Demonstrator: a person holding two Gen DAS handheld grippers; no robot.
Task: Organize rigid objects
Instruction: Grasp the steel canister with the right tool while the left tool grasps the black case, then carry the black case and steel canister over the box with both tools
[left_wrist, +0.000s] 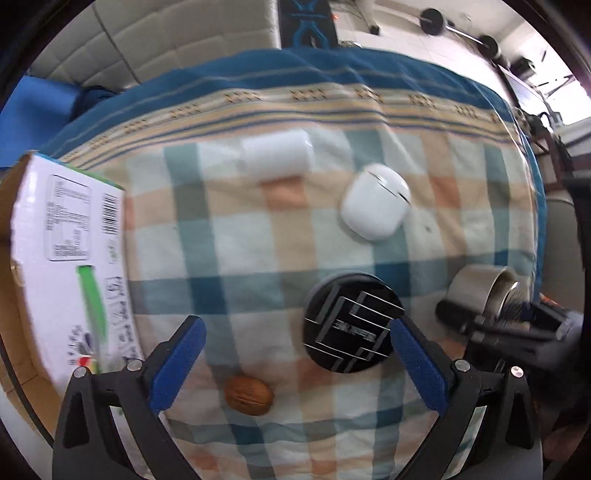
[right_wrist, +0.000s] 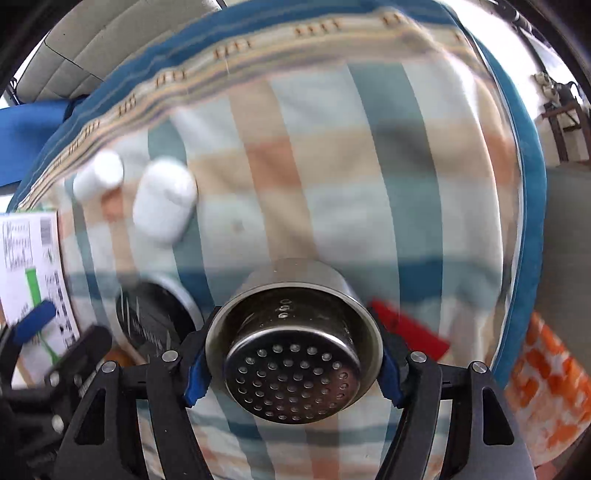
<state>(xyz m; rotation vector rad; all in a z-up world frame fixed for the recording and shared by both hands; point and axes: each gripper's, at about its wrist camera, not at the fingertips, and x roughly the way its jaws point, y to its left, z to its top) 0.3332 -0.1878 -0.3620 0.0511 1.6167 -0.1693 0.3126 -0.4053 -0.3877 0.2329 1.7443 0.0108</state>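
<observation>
- The right gripper (right_wrist: 291, 363) is clamped on a steel strainer cup (right_wrist: 295, 343); its blue pads (right_wrist: 195, 376) press the rim on both sides, perforated bottom facing the camera.
- In the left wrist view the cup (left_wrist: 484, 291) sits at the right edge of the checked cloth (left_wrist: 258, 240), with the right gripper around it.
- The left gripper (left_wrist: 295, 365) hangs over the cloth with its fingers (left_wrist: 177, 365) spread wide and nothing between them.
- A walnut (left_wrist: 249, 395) lies on the cloth between those fingers, nearer the left one; the black round tin (left_wrist: 351, 321) lies just beside the right finger.
- Farther off lie a white earbud case (left_wrist: 376, 201) and a white cylinder (left_wrist: 277, 157), near each other but apart.
- A cardboard box (left_wrist: 62, 236) stands at the left edge, probably where things go; its inside is not visible.
- Judgement: the step in hand is carrying the cup to the box.
- To do it well, keep the squeeze even; a smooth round rim may slip or swivel between flat pads.
- Lift clear before crossing, as the tin and the left gripper lie on the way.
- Keep the left gripper out of that path, or set it to the walnut.
- The red thing (right_wrist: 410, 328) beside the cup is blurred; I cannot say what it is.
</observation>
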